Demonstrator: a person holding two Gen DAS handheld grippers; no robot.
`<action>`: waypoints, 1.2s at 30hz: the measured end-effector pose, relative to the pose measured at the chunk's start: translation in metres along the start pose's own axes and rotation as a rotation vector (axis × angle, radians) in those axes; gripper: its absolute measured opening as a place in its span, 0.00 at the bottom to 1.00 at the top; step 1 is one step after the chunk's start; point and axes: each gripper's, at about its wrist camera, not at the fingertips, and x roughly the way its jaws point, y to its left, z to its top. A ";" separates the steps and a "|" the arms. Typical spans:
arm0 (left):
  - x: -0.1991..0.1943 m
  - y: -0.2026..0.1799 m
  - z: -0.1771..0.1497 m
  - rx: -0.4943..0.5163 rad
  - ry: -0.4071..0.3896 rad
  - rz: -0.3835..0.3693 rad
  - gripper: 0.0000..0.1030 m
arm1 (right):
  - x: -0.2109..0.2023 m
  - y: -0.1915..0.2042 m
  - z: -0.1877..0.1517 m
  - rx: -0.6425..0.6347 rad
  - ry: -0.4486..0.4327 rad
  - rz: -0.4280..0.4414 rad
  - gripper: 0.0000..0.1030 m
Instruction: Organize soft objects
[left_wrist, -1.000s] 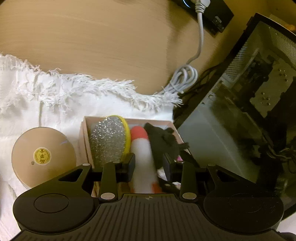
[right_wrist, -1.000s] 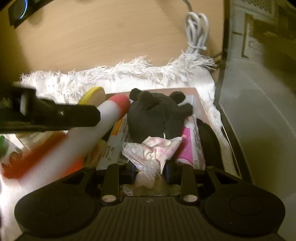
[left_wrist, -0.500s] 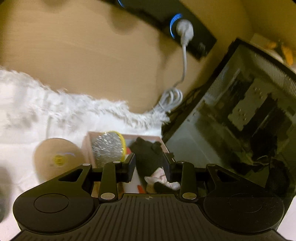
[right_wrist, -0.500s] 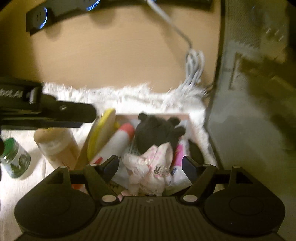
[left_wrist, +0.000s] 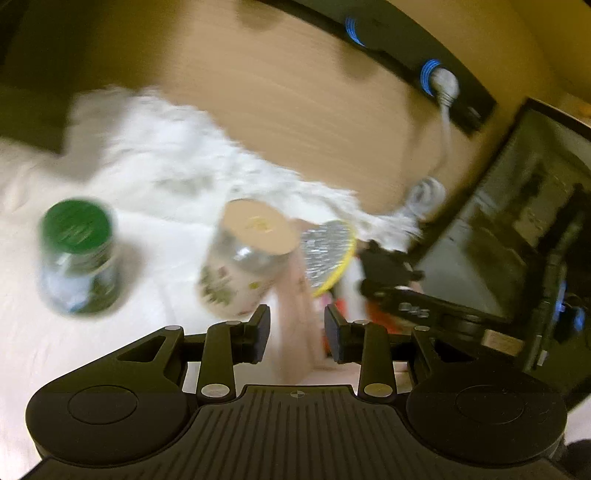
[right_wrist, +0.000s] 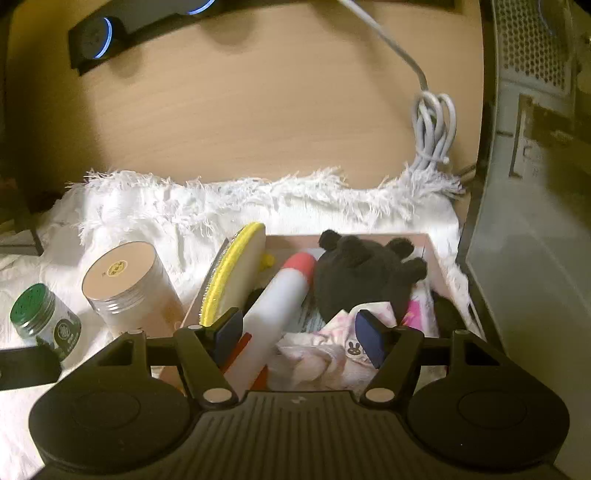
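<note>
A pink box (right_wrist: 439, 266) on a white fringed cloth (right_wrist: 295, 206) holds a black plush toy (right_wrist: 362, 280), a white plush tube with a red tip (right_wrist: 280, 306), a yellow and silver scrub sponge (right_wrist: 236, 277) and a pink bunny-print cloth (right_wrist: 332, 347). My right gripper (right_wrist: 299, 338) is open and empty, just above the box's near end. In the blurred left wrist view the sponge (left_wrist: 327, 254) and black plush (left_wrist: 384, 266) show in the box. My left gripper (left_wrist: 295, 332) is open and empty, above the box's left wall.
A tan-lidded jar (right_wrist: 129, 288) and a green-lidded jar (right_wrist: 44, 317) stand left of the box. A computer case (right_wrist: 535, 221) stands close on the right. A coiled white cable (right_wrist: 432, 136) and a black power strip (right_wrist: 147, 29) lie on the wooden desk behind.
My right gripper opened and let go of the bunny-print cloth, which now lies in the box. Both grippers pulled back and up. The left one also swung left, bringing the two jars into view.
</note>
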 end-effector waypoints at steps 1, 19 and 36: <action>-0.004 0.000 -0.007 -0.008 -0.017 0.015 0.34 | -0.004 -0.002 -0.001 -0.014 -0.013 0.005 0.68; -0.036 -0.042 -0.159 0.033 -0.031 0.463 0.35 | -0.079 0.004 -0.129 -0.362 0.169 0.178 0.87; -0.025 -0.072 -0.180 0.118 -0.082 0.619 0.35 | -0.073 -0.015 -0.136 -0.305 0.129 0.203 1.00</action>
